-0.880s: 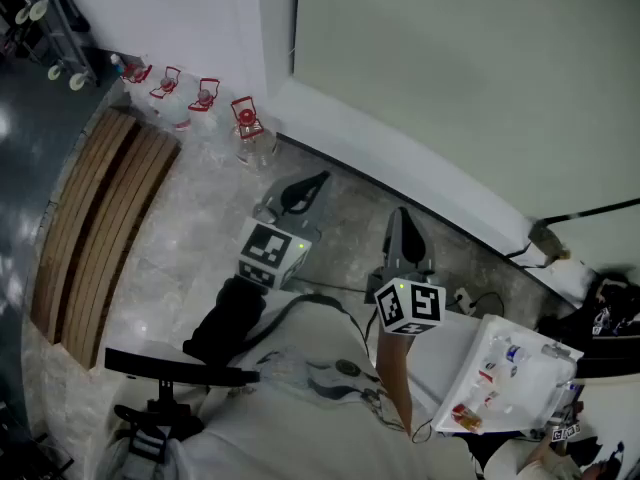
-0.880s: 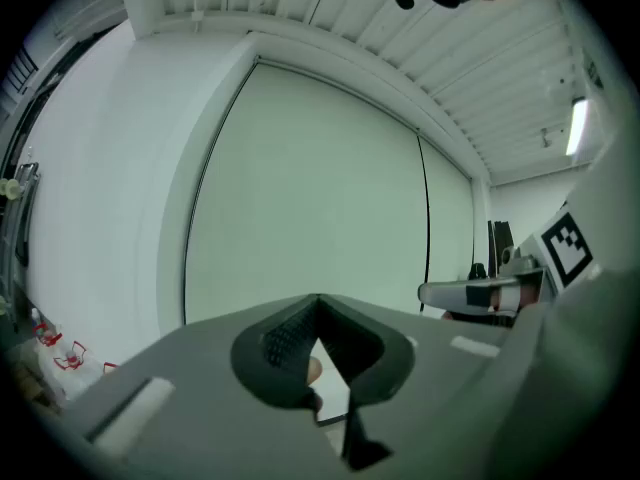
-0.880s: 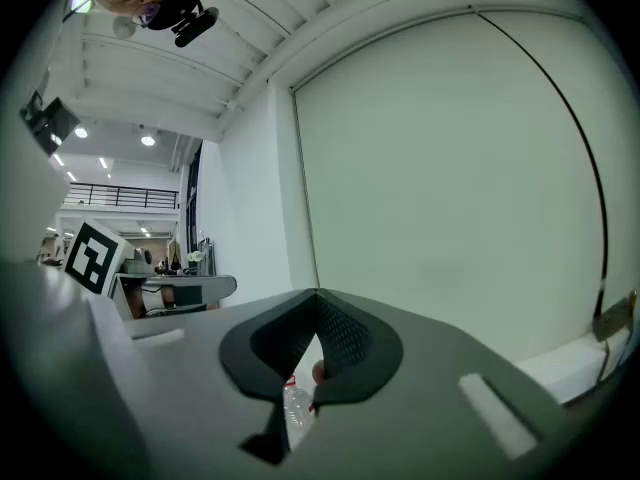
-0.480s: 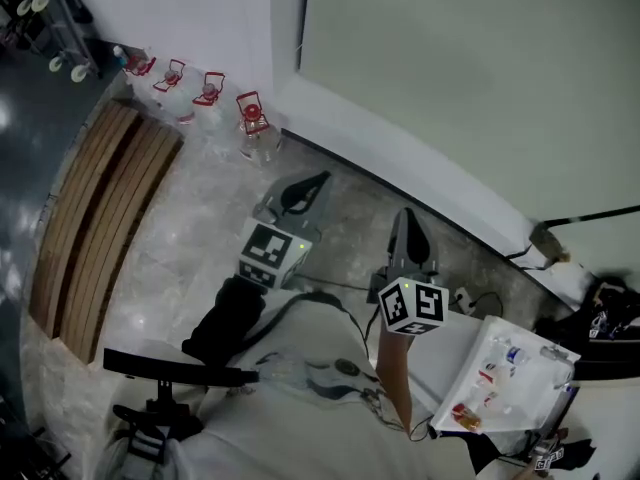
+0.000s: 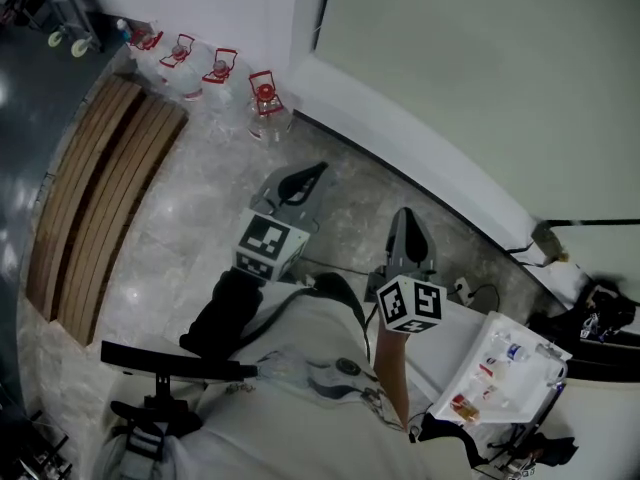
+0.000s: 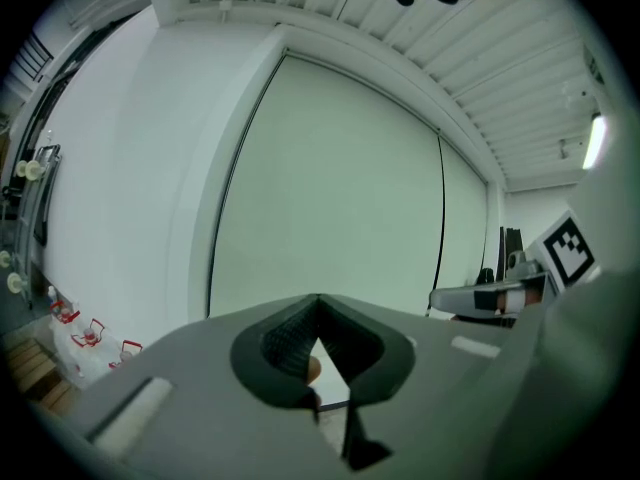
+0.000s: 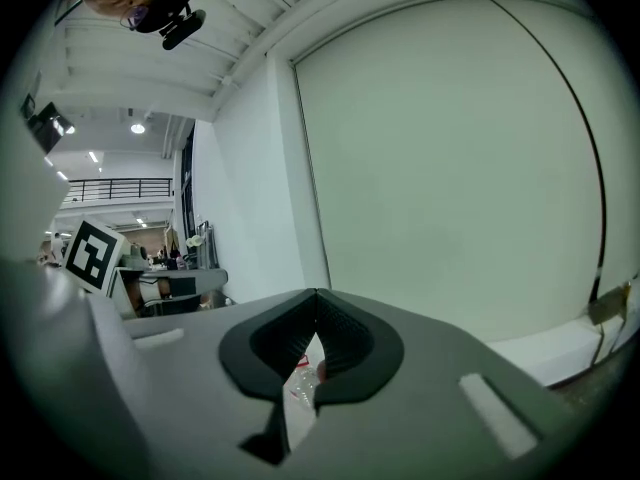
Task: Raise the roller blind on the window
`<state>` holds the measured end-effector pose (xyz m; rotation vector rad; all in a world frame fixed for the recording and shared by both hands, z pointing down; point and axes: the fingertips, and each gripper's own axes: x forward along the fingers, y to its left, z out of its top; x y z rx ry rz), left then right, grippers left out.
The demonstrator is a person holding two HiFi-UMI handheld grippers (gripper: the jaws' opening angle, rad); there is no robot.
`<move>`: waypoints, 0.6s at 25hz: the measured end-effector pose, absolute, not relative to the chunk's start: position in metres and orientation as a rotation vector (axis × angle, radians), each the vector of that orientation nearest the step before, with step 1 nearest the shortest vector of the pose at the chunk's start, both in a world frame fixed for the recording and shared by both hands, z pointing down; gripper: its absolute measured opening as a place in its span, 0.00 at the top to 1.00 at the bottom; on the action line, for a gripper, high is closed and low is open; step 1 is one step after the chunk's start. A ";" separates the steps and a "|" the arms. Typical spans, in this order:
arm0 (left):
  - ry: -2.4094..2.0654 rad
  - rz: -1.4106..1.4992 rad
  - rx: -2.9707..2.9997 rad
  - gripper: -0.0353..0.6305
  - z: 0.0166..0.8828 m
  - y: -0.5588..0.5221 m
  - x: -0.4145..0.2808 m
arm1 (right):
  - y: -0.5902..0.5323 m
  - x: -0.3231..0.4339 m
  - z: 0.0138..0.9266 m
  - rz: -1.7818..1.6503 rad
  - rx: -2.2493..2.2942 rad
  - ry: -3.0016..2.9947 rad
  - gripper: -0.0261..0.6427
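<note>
1. Head view: the pale grey-green fabric roller blind (image 5: 480, 68) covers the window at 1 o'clock. The left gripper (image 5: 308, 176) and the right gripper (image 5: 404, 220) point toward it, well apart from it.
2. Left gripper view: the fingers (image 6: 275, 343) are closed on nothing.
3. Right gripper view: the fingers (image 7: 345, 343) are also closed and empty. I judge this is the approach; the next move must reach the blind's pull.

Four red-handled bottles (image 5: 264, 96), two hand-held grippers (image 5: 303, 178)

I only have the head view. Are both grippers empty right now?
Observer: The left gripper view shows the left gripper with its jaws together and nothing between them.
Operator: And the right?
Observer: The right gripper is shut too, and empty.
Operator: How high does the blind start?
Observer: The blind is fully down, with its top right up at the ceiling.
</note>
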<state>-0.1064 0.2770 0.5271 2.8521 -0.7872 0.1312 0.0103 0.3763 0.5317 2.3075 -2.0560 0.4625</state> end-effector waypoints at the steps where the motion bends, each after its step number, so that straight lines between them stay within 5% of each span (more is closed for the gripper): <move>1: -0.798 0.131 2.836 0.95 0.530 0.271 -0.113 | 0.373 0.003 0.535 0.475 2.290 -2.052 0.96; 15: -1.103 0.240 2.690 0.95 0.573 0.191 -0.142 | 0.268 -0.006 0.591 0.647 1.993 -2.258 0.96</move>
